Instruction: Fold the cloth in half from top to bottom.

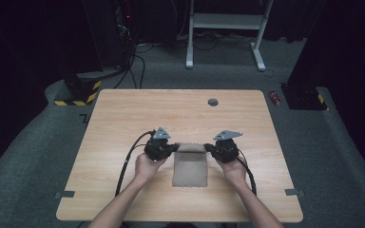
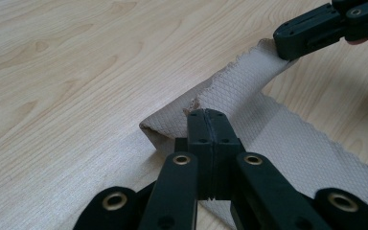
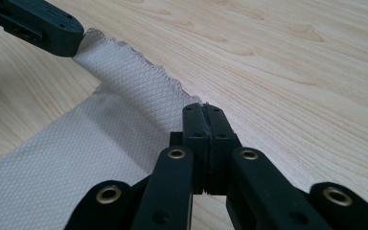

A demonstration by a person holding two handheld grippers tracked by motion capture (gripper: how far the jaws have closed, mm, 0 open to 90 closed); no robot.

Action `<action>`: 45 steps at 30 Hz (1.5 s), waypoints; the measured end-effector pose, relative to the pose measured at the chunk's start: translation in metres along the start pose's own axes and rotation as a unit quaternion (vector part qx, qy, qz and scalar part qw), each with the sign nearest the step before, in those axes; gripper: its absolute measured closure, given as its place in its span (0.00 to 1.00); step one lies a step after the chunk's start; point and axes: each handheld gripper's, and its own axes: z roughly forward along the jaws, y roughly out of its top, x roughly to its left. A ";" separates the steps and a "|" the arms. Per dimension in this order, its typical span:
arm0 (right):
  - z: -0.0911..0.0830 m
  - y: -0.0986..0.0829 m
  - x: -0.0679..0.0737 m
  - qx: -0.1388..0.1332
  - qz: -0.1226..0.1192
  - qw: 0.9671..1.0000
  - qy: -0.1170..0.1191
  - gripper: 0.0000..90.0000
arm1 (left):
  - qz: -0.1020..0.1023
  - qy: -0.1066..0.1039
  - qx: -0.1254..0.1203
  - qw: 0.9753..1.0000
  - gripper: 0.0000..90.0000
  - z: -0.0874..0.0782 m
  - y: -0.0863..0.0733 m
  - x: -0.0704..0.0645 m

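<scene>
I clamp my left tool (image 1: 175, 148) and right tool (image 1: 207, 148) on the cloth's (image 1: 190, 170) two far corners, lifting that edge off the bench (image 1: 123, 118) to fold it toward me evenly.

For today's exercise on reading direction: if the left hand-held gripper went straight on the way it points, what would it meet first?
Probably the cloth it is shut on, whose raised edge lies ahead; beyond that, the right hand-held gripper pinching the other corner. Depth is hard to judge.
</scene>
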 end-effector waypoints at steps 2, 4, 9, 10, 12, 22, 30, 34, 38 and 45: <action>-0.002 0.000 0.000 0.000 -0.002 1.000 0.000 0.99 | 0.001 0.000 -0.001 1.000 1.00 -0.001 -0.001 -0.001; -0.003 0.000 0.001 -0.001 -0.002 1.000 0.001 0.99 | 0.001 -0.003 -0.001 1.000 1.00 -0.001 -0.002 -0.002; -0.006 -0.002 0.004 -0.001 -0.008 1.000 0.004 0.99 | -0.003 -0.006 -0.008 1.000 1.00 -0.004 -0.005 -0.003; -0.007 -0.003 0.004 -0.001 -0.008 1.000 0.004 0.99 | -0.002 -0.006 -0.008 1.000 1.00 -0.004 -0.005 -0.004; -0.008 -0.004 0.006 -0.003 -0.011 1.000 0.005 0.99 | 0.000 -0.007 -0.007 1.000 1.00 -0.005 -0.006 -0.005; -0.013 -0.008 0.013 -0.007 -0.018 1.000 0.011 0.99 | 0.002 -0.009 -0.011 1.000 1.00 -0.011 -0.011 -0.007; -0.017 -0.009 0.015 -0.015 -0.019 1.000 0.016 0.99 | -0.004 -0.011 -0.025 1.000 1.00 -0.015 -0.016 -0.011; -0.020 -0.012 0.016 -0.018 -0.019 1.000 0.017 0.99 | -0.001 -0.012 -0.030 0.999 1.00 -0.017 -0.017 -0.014; -0.021 -0.014 0.018 -0.019 -0.020 0.999 0.019 0.99 | 0.003 -0.015 -0.031 0.999 1.00 -0.020 -0.017 -0.015; -0.024 -0.017 0.021 -0.021 -0.021 0.999 0.023 0.99 | 0.006 -0.017 -0.032 0.999 1.00 -0.021 -0.022 -0.018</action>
